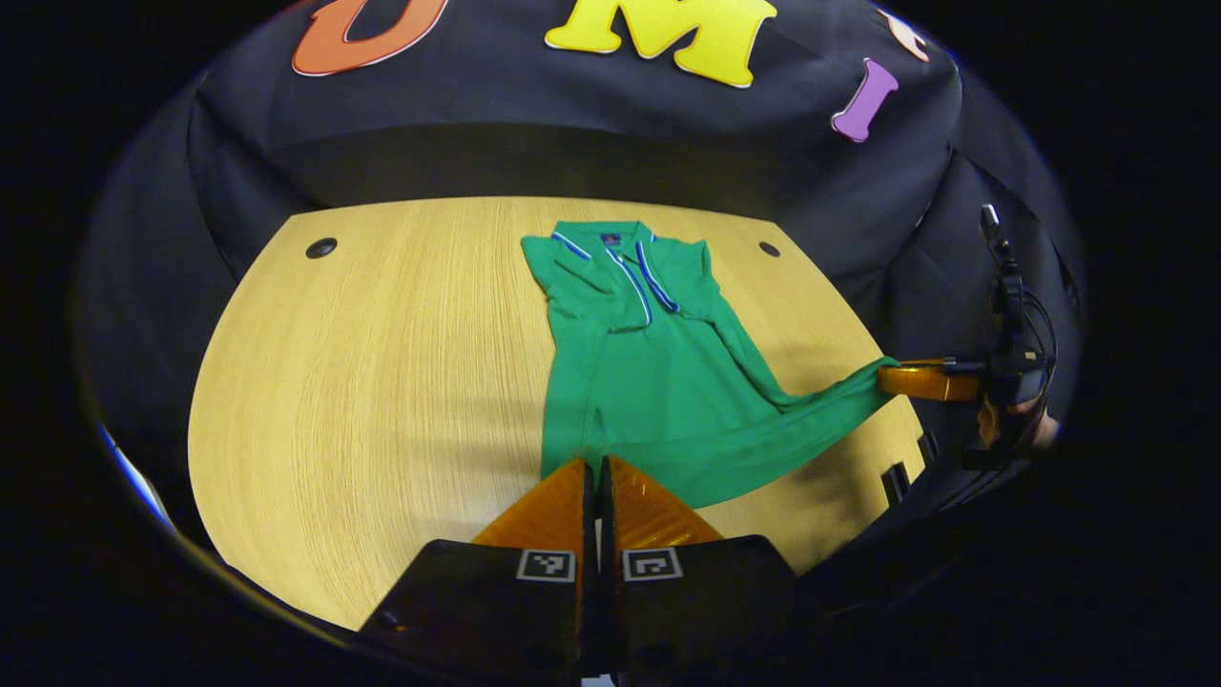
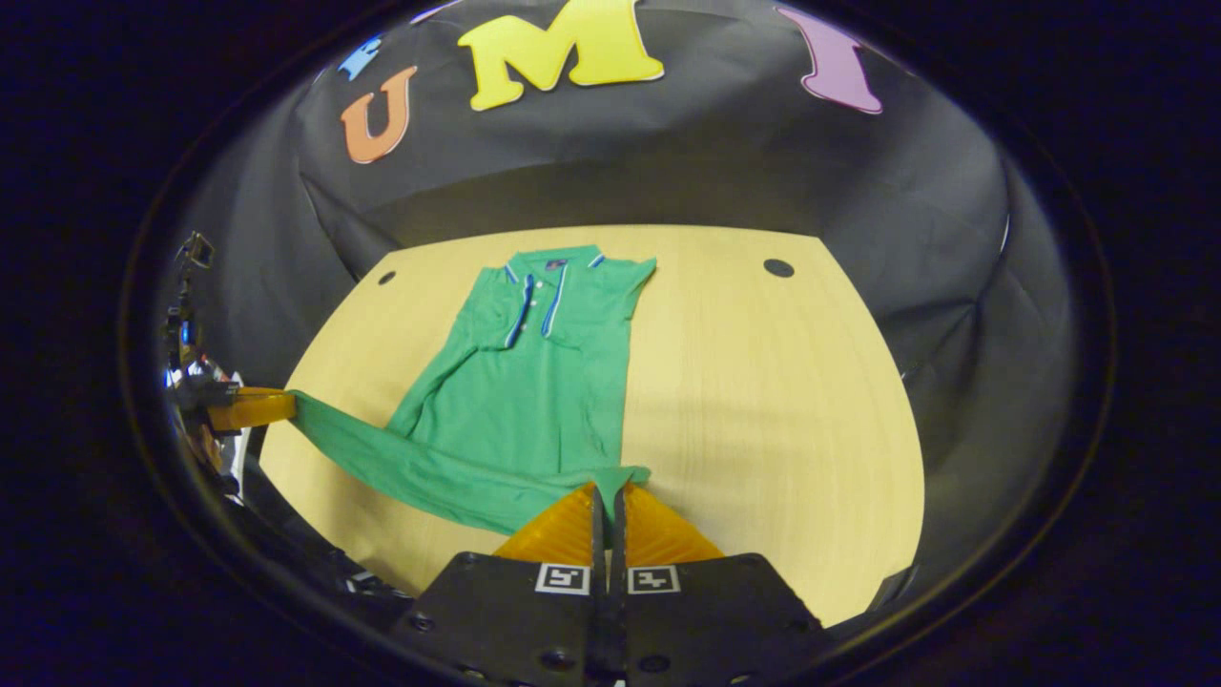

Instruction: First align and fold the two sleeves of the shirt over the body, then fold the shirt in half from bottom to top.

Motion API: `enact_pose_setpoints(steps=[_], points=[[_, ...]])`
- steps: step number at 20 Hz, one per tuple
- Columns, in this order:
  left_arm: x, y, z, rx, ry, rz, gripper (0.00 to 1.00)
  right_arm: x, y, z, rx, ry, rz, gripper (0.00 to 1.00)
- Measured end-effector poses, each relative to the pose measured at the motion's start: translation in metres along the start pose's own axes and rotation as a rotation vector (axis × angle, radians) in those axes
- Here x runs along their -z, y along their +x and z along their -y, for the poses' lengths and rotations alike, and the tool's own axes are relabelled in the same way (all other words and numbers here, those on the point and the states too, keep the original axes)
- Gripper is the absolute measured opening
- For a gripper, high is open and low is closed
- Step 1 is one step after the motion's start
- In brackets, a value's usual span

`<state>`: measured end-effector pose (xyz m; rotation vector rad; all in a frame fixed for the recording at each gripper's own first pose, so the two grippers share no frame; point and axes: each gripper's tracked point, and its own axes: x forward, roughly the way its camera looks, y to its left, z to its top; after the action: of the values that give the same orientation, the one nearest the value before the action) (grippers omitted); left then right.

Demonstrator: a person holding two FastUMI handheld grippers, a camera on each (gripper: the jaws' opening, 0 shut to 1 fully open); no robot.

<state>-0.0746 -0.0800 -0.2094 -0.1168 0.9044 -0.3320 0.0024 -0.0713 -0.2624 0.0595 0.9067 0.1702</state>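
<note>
A green polo shirt [image 1: 649,382] lies collar away from me on the wooden table [image 1: 382,382], both sleeves folded in over its body. In the left gripper view my left gripper [image 1: 597,465] is shut on one bottom corner of the hem. Far to the right, the right gripper [image 1: 901,378] pinches the other corner, pulling the hem taut and raised. In the right gripper view the shirt [image 2: 534,382] runs from the collar down to my right gripper [image 2: 607,489], shut on the hem corner. The left gripper [image 2: 281,405] holds the hem's far end at the left.
The table [image 2: 763,401] has a dark cable hole in each far corner [image 1: 321,248] [image 1: 769,249]. Black cloth walls close in the booth behind and beside it. A hand [image 1: 1016,420] holds the right gripper past the table's right edge.
</note>
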Motion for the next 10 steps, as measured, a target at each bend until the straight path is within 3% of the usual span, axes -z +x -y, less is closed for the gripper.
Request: enact_pose_setpoints(steps=[4, 10], points=[[-0.044, 0.019, -0.017, -0.049, -0.034, 0.077, 0.05, -0.045, 0.012, 0.002, 0.013, 0.000, 0.072, 0.00], [-0.107, 0.050, -0.023, -0.048, -0.064, 0.174, 0.05, -0.114, 0.033, -0.003, 0.013, -0.032, 0.163, 0.00]])
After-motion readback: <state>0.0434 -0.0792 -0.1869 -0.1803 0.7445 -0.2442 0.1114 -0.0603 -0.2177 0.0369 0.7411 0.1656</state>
